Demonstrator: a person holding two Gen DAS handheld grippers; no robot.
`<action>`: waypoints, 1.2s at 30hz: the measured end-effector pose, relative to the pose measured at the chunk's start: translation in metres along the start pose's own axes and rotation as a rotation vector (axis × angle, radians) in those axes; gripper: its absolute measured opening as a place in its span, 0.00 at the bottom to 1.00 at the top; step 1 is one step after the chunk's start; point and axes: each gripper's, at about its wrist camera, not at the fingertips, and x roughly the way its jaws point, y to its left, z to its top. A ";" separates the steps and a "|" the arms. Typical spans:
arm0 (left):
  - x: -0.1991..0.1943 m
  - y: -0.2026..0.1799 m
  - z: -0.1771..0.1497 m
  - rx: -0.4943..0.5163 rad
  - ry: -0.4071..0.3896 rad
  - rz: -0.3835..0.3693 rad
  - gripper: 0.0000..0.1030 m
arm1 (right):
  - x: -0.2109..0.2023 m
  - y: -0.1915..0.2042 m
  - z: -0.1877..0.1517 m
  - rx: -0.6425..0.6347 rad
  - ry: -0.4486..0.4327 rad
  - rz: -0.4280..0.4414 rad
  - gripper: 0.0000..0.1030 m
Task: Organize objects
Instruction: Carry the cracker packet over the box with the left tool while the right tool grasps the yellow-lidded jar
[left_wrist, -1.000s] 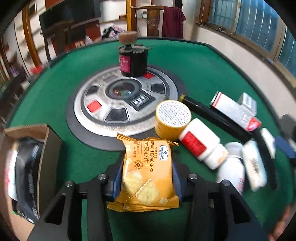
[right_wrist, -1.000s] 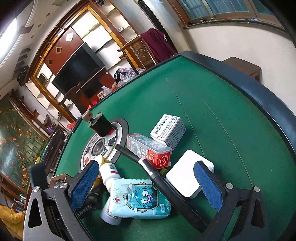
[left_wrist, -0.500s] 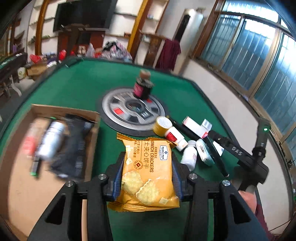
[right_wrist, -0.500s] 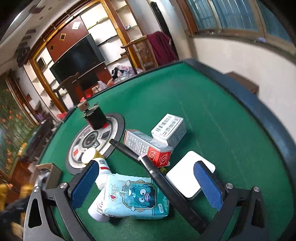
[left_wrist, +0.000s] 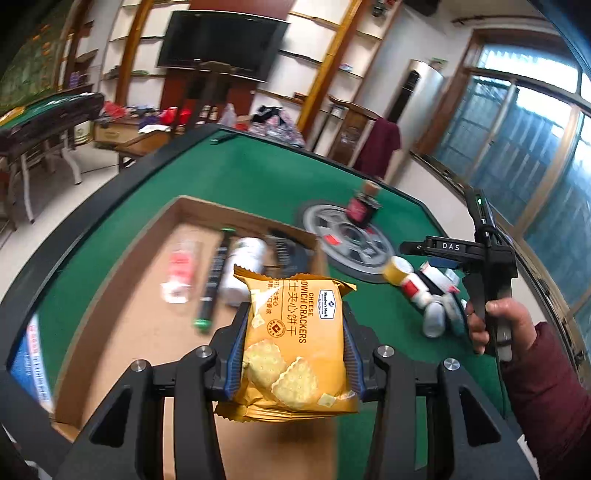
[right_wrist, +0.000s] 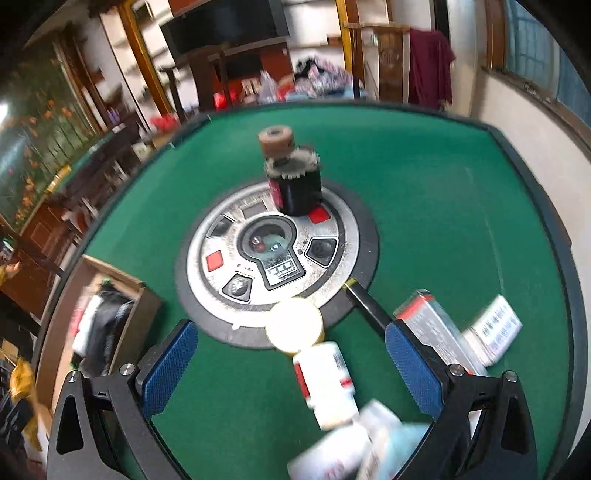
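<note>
Left tool (left_wrist: 293, 354) grips one orange cheese cracker packet (left_wrist: 295, 343) by its two long sides, held upright in the air above the open cardboard box (left_wrist: 122, 295) at the tabletop's (left_wrist: 258, 177) left edge. Printed crackers and Chinese and English lettering show on its face. Inside the box lie blurred things, roughly five, hard to name. Right tool (right_wrist: 291, 362) stands wide with nothing between its blue pads, over a lying white bottle (right_wrist: 325, 384) and one yellow-lidded jar (right_wrist: 295, 325). Beyond sit a round silver console (right_wrist: 273, 254) with one dark jar (right_wrist: 295, 184) and two small boxes, smeared. The person's right hand (left_wrist: 495, 325) holds that tool's handle.
</note>
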 end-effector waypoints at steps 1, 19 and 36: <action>-0.003 0.007 -0.001 -0.006 -0.002 0.008 0.43 | 0.006 0.000 0.003 0.005 0.016 0.002 0.97; -0.012 0.068 -0.008 -0.104 0.002 0.039 0.43 | 0.024 0.022 -0.004 -0.037 0.092 -0.147 0.42; 0.047 0.088 0.032 -0.025 0.136 0.177 0.43 | 0.002 0.190 0.003 -0.164 0.065 0.248 0.42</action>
